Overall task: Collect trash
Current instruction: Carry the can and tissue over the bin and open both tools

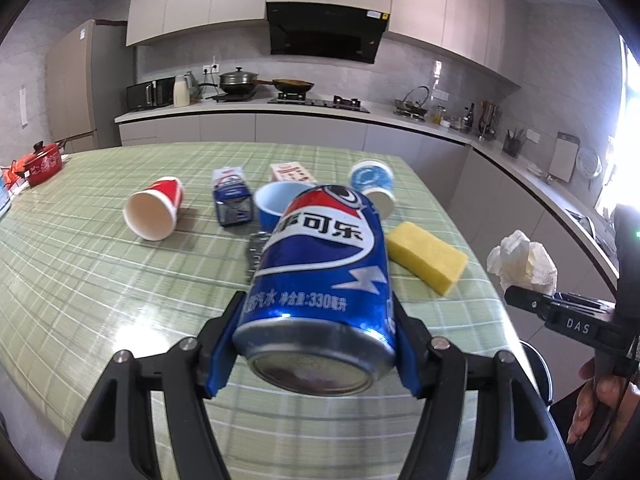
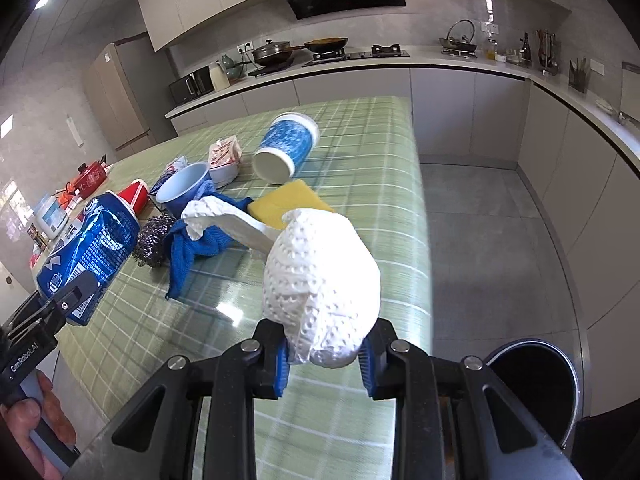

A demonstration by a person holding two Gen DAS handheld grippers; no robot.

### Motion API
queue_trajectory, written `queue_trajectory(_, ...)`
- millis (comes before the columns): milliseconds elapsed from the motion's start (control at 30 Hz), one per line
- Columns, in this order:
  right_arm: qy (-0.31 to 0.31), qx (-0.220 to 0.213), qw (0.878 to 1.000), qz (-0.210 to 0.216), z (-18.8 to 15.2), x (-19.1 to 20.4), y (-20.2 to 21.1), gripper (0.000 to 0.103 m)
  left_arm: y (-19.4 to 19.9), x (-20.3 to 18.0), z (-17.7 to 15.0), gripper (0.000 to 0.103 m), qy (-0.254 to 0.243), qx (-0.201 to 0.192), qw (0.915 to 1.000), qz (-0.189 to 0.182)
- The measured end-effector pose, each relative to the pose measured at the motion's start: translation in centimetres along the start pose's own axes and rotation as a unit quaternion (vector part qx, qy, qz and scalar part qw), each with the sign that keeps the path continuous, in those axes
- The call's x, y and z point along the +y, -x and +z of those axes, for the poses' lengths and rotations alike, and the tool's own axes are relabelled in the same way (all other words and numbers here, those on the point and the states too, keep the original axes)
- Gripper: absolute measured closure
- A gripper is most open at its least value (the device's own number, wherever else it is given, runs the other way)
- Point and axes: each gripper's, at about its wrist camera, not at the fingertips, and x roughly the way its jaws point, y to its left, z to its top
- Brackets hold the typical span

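Right wrist: trash bin [image 2: 560, 364] stands past table edge [image 2: 420, 216], floor [image 2: 500, 248] open.

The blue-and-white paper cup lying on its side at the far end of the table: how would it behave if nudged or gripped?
Lying on its side, the blue-and-white paper cup would probably roll in a curve, since it tapers. It shows an empty inside, so it is likely light. Thin paper walls may crumple under a firm squeeze.

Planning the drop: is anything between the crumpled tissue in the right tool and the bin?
Nothing visible. The tissue is clamped in the right tool above the table's edge; the open bin sits on bare floor beside the table, lower right.
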Motion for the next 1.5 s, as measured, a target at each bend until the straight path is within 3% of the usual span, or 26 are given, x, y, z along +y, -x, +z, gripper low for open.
queue_trajectory(233,-0.011,-0.004,1.000,-0.013,-0.7,-3.8,2.4,0.073,0.5,-4.3,-0.2,0.037,-0.014,-0.001,0.9997,-0.021)
queue_trajectory(533,-0.049,-0.010,0.997,-0.053,-2.4,-11.5,6.4,0.073,0.5,-12.0,-0.4,0.037,-0.046,0.006,0.9966,-0.068)
queue_trajectory(967,-0.095,0.007,0.992,-0.087,-7.2,-22.0,10.6,0.073,0.0,-23.0,-2.9,0.037,-0.097,0.035,0.9853,-0.136)
queue_trajectory(1500,-0.104,0.048,0.990,-0.087,-11.4,-29.5,10.7,0.073,-2.6,-31.5,-8.6,0.037,-0.109,0.096,0.9787,-0.145)
